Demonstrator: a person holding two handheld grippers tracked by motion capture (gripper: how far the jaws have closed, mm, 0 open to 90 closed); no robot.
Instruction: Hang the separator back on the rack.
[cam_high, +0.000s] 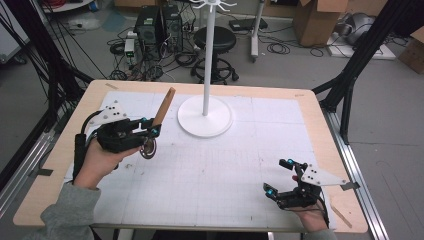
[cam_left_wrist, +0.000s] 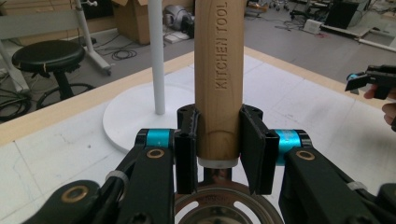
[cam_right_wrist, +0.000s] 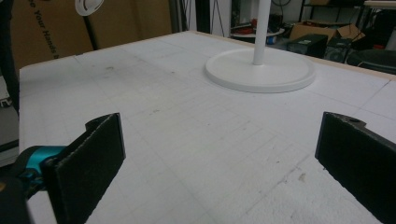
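Wooden-handled kitchen tool with a round metal head (cam_high: 159, 119) sits clamped in your left gripper (cam_high: 152, 127) above the desk's (cam_high: 210, 165) left side, beside the white pole stand (cam_high: 205, 116). Your left gripper view shows both jaws pressed against its handle. Your right gripper view shows the right gripper (cam_right_wrist: 219, 158) spread wide, holding nothing.

Stand (cam_high: 205, 116) blocks the far centre: wide base, tall pole. Mat (cam_high: 210, 170) between left gripper (cam_high: 150, 131) and right gripper (cam_high: 281, 176) is open; near centre is free to pass.
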